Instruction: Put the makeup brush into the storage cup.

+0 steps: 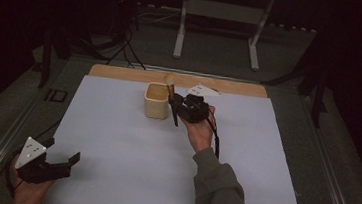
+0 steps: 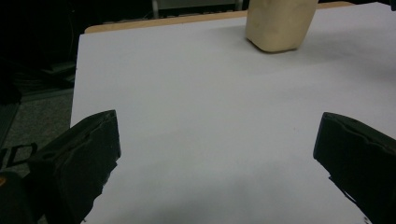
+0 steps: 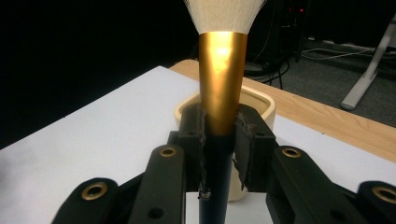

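Brush (image 3: 222,88) is pinched upright in the right gripper (image 3: 219,135), bristles up, just beside the cream cup (image 1: 157,101) on its right. Left gripper (image 1: 55,162) sits well away from that cup, jaws spread wide, holding nothing.

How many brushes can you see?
1. The brush is gripped by the right tool, bristles up, right beside the cream cup near the far edge of the white mat. The cup's inside is partly hidden, so more might be there.
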`<state>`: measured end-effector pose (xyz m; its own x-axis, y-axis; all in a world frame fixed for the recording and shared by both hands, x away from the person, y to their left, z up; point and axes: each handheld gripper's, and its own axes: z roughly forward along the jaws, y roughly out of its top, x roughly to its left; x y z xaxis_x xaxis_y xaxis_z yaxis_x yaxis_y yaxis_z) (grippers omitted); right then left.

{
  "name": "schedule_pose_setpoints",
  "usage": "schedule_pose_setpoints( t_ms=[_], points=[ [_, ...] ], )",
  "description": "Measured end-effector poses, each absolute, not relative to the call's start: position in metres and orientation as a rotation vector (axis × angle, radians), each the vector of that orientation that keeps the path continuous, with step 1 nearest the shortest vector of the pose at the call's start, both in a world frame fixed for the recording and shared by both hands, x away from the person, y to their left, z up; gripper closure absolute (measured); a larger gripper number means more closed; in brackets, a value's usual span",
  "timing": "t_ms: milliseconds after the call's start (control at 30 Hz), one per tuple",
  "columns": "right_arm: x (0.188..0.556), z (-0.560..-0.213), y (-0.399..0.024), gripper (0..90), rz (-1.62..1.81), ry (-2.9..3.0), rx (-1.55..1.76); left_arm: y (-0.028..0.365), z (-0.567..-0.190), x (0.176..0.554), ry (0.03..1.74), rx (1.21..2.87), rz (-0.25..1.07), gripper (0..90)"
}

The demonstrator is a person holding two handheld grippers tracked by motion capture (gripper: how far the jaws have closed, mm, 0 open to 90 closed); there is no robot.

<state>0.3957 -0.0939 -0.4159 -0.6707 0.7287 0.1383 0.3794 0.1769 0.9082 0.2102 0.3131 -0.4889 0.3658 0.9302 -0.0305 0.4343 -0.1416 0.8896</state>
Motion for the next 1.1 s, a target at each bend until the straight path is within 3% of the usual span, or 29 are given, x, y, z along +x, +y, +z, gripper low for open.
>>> schedule_pose_setpoints(
  t_ms=[1100],
  points=[
    [0.411,-0.409,-0.089,74.1,1.574,2.069,1.072,0.314,-0.489,0.210,1.210,1.742,0.703,1.8]
  ],
)
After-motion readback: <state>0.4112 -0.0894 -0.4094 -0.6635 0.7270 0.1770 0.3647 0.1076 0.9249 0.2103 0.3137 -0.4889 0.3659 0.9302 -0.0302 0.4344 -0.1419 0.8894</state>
